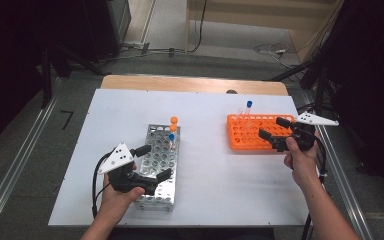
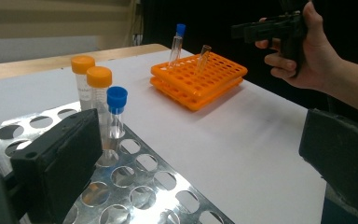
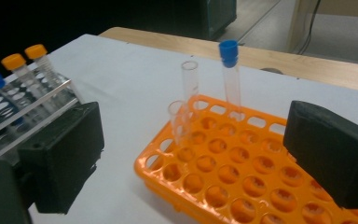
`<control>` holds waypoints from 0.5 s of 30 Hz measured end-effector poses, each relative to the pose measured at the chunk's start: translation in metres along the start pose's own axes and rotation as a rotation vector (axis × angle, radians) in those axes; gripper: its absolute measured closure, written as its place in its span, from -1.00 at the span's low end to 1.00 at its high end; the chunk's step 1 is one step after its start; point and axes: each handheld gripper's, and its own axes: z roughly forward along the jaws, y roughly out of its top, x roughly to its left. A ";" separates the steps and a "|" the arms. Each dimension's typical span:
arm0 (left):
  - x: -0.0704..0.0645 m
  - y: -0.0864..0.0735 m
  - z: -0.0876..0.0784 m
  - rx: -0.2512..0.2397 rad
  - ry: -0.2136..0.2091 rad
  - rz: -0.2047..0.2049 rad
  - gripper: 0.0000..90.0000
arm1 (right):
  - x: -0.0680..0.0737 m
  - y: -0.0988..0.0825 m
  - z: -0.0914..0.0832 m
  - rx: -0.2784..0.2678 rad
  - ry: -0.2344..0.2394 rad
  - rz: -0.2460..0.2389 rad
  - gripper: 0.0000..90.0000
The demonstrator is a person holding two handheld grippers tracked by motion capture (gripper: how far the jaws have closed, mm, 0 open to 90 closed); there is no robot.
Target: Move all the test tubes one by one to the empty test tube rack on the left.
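So the white table (image 1: 205, 175) is taking up most of the space, with a metal tube rack (image 1: 161, 165) sitting on its left half and an orange tube rack (image 1: 252, 132) sitting over on the right. The left gripper (image 1: 156, 162) is hovering over the metal rack's near end, jaws spread wide and gripping nothing. The right gripper (image 1: 274, 128) is hanging over the orange rack's right part, jaws also wide apart with nothing between them. Two orange-capped tubes (image 2: 91, 86) and one blue-capped tube (image 2: 116, 112) are standing upright at the metal rack's far end. Another blue-capped tube (image 3: 230, 74) and two uncapped tubes (image 3: 189, 88) are standing in the orange rack's far rows.
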 end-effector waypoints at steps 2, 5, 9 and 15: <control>0.000 -0.001 -0.001 0.002 -0.001 0.000 -1.00 | -0.004 0.003 0.005 0.003 -0.007 0.014 -0.87; 0.000 -0.002 -0.002 0.002 0.001 -0.003 -1.00 | -0.009 0.005 0.013 0.007 -0.031 0.020 -0.76; 0.000 -0.002 -0.002 0.001 0.001 -0.007 -1.00 | -0.017 0.006 0.029 0.033 -0.055 0.035 -0.60; 0.000 -0.002 -0.002 0.001 -0.001 -0.006 -1.00 | -0.023 0.008 0.050 0.078 -0.070 0.033 -0.27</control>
